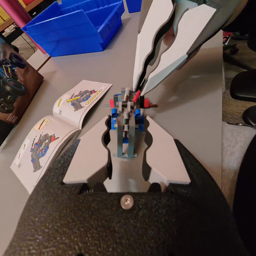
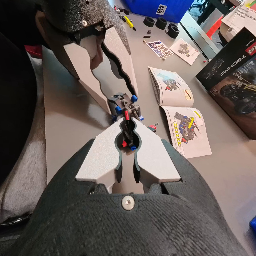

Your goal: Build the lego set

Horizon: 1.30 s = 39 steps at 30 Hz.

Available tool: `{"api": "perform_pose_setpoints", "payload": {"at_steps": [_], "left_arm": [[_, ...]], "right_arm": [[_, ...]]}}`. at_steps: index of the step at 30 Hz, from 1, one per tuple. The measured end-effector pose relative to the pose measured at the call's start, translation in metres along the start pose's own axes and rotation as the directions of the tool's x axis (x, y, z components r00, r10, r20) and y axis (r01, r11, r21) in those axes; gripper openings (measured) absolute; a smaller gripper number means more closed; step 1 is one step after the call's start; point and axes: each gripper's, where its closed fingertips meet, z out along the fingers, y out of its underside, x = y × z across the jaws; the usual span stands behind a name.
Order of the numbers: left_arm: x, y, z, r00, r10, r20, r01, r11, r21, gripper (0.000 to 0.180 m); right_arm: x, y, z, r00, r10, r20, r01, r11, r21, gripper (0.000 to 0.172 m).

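Grey tabletop [image 1: 180,124] fills both views, with a blue bin [image 1: 77,30] at upper left of the left wrist view and an open instruction booklet [image 1: 55,131] at left. At centre, a partly built brick model [image 1: 125,124] is straddled by the left gripper [image 1: 126,120], whose fingers stand apart; whether it is pressed cannot be told. A red-tipped black pin [image 2: 126,115] is clamped at the tips of the right gripper [image 2: 127,119], against the model's top. Black tyres [image 2: 160,22] lie at the upper centre of the right wrist view.
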Motion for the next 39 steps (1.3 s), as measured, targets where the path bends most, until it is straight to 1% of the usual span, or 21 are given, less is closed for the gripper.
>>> {"api": "perform_pose_setpoints", "payload": {"at_steps": [3, 5, 9, 11, 12, 14, 16, 18, 20, 21, 23, 26, 29, 33, 39], "left_arm": [[-0.004, 0.005, 0.002, 1.0, -0.006, 0.007, 0.007, 1.0, -0.025, 0.042], [-0.004, 0.007, 0.004, 1.0, 0.0, 0.004, 0.001, 0.999, -0.035, 0.038], [-0.01, 0.004, 0.007, 0.999, 0.021, 0.048, -0.02, 1.0, -0.023, 0.038], [-0.014, 0.004, 0.01, 0.997, 0.035, 0.063, -0.034, 0.999, -0.017, 0.038], [-0.017, 0.005, 0.012, 0.997, 0.045, 0.067, -0.044, 0.999, -0.02, 0.038], [-0.026, 0.006, 0.014, 0.995, 0.064, 0.078, -0.063, 0.998, -0.019, 0.038], [-0.031, 0.006, 0.017, 0.997, 0.06, 0.053, -0.06, 0.998, -0.008, 0.037], [-0.034, 0.005, 0.019, 0.998, 0.063, 0.018, -0.063, 0.998, 0.014, 0.038], [-0.035, 0.005, 0.02, 0.998, 0.07, -0.005, -0.07, 0.997, 0.023, 0.037], [-0.034, 0.004, 0.02, 0.997, 0.071, -0.022, -0.071, 0.997, 0.03, 0.037], [-0.035, 0.004, 0.02, 0.998, 0.067, -0.021, -0.066, 0.997, 0.029, 0.037], [-0.037, 0.004, 0.02, 0.997, 0.072, -0.001, -0.072, 0.997, 0.027, 0.037], [-0.037, 0.004, 0.02, 0.996, 0.091, 0.013, -0.091, 0.995, 0.028, 0.037], [-0.033, 0.003, 0.02, 0.995, 0.1, -0.011, -0.099, 0.994, 0.037, 0.037], [-0.033, 0.005, 0.021, 0.993, 0.115, -0.027, -0.114, 0.993, 0.032, 0.037]], "right_arm": [[0.01, 0.006, -0.006, 0.999, -0.021, -0.046, 0.02, 1.0, -0.024, 0.003], [0.016, 0.009, -0.01, 0.999, -0.006, -0.053, 0.004, 1.0, -0.031, 0.003], [0.025, 0.018, -0.012, 0.998, 0.0, -0.061, -0.003, 0.999, -0.048, 0.003], [0.032, 0.023, -0.014, 0.996, 0.042, -0.073, -0.046, 0.997, -0.055, 0.003], [0.031, 0.022, -0.013, 0.996, 0.075, -0.056, -0.077, 0.996, -0.046, 0.003], [0.03, 0.016, -0.012, 0.994, 0.099, -0.042, -0.099, 0.995, -0.01, 0.003], [0.024, 0.009, -0.007, 0.997, 0.07, -0.022, -0.07, 0.998, 0.004, 0.003], [0.024, 0.008, -0.001, 0.999, 0.036, -0.035, -0.036, 0.999, -0.015, 0.003], [0.021, 0.003, 0.005, 1.0, 0.01, -0.011, -0.01, 1.0, -0.013, 0.003], [0.023, 0.0, 0.007, 1.0, -0.004, -0.024, 0.003, 1.0, -0.012, 0.003], [0.02, 0.0, 0.01, 0.999, -0.041, -0.002, 0.041, 0.998, -0.046, 0.003], [0.023, -0.001, 0.014, 0.99, -0.135, -0.041, 0.131, 0.988, -0.085, 0.003], [0.022, 0.0, 0.017, 0.986, -0.16, -0.045, 0.155, 0.982, -0.104, 0.003], [0.022, 0.004, 0.021, 0.981, -0.186, -0.06, 0.177, 0.976, -0.125, 0.003], [0.022, 0.004, 0.023, 0.975, -0.212, -0.066, 0.207, 0.975, -0.084, 0.003]]}}
